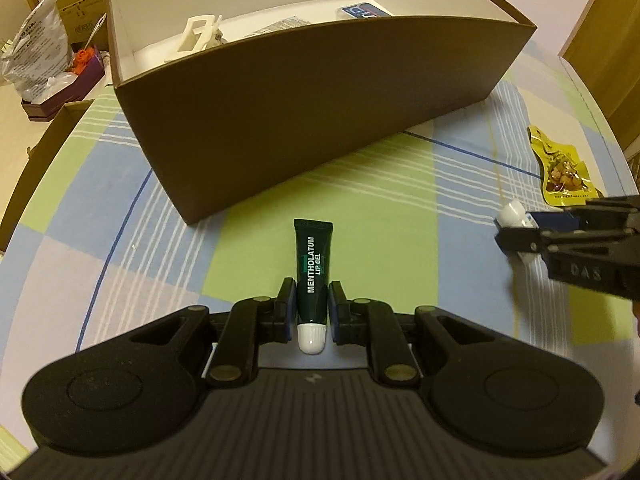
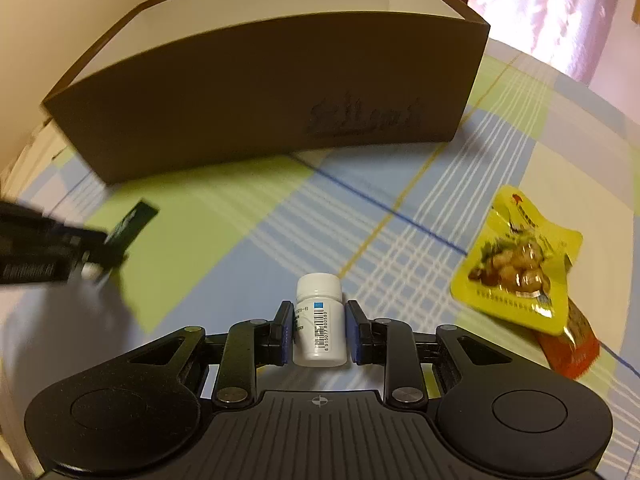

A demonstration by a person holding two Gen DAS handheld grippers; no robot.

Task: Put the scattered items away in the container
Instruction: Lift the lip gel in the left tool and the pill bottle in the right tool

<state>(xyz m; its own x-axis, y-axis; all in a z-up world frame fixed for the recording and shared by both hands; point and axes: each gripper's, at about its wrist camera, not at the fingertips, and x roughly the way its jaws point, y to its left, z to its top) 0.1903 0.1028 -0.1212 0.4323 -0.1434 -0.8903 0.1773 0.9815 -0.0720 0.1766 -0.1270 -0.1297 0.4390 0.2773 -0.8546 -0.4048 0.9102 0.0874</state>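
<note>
My left gripper (image 1: 312, 288) is shut on a dark green lip gel tube (image 1: 313, 264), white cap toward the camera, held above the checked cloth just before the brown cardboard box (image 1: 320, 100). In the right wrist view my right gripper (image 2: 319, 308) has a small white pill bottle (image 2: 320, 328) between its blue pads, which press on its sides. The same right gripper (image 1: 508, 228) shows at the far right of the left wrist view. The box (image 2: 240, 92) holds a white plastic piece (image 1: 196, 36) and a blue item (image 1: 360, 11). A yellow snack packet (image 2: 516, 260) lies to the right.
An orange-red packet (image 2: 572, 348) lies partly under the yellow one. Beyond the table's left edge are a plastic bag (image 1: 36, 48), cardboard boxes (image 1: 80, 4) and a purple box (image 1: 68, 84). The checked tablecloth (image 2: 400, 184) covers the table.
</note>
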